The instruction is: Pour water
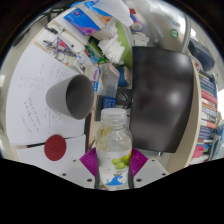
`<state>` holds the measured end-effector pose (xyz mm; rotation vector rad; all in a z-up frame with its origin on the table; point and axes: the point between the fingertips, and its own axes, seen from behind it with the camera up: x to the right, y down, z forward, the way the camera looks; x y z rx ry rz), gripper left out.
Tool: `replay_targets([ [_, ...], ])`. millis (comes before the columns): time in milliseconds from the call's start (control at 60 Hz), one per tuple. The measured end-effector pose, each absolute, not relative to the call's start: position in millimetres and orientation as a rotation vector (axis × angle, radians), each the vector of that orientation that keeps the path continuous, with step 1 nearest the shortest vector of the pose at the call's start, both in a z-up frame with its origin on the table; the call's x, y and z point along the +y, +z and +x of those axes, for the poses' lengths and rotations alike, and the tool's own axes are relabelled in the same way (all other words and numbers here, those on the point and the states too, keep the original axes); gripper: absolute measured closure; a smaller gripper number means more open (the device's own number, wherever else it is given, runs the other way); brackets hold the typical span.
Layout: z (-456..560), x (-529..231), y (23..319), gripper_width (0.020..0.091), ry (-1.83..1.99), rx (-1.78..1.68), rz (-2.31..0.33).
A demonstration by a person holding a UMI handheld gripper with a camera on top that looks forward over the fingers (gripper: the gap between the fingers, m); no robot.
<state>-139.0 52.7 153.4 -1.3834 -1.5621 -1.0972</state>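
No word, number or brand can be read anywhere. The water bottle (pixel 115 148) carries a label with a green patch above blue and white, perhaps a fruit picture, but its print is too small to make out. The white sheet (pixel 35 88) beside the grey cup (pixel 72 94) bears faint pencil-like marks, none legible. The colourful packets (pixel 92 18) beyond show printing without readable letters.

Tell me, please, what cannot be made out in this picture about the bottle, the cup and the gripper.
Gripper view only:
- Bottle: its base is cut off below, between the pads. Whether a cap is on is too small to tell.
- Gripper: the finger bodies are out of view; only the pads show, against the bottle's sides.
- Cup: it stands tilted in the view and its inside is dark, so any water in it is hidden.
- Papers beyond: print too small to read.
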Motion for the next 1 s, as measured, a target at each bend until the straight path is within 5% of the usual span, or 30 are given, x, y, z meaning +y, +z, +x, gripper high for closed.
replay_targets([
  [367, -151, 68, 153, 0.0719, -1.431, -1.853, -1.126],
  [550, -148, 61, 147, 0.0720, -1.380, -1.823, -1.226],
  [1000, -134, 25, 188, 0.0716, -0.501, -0.820, -1.826],
])
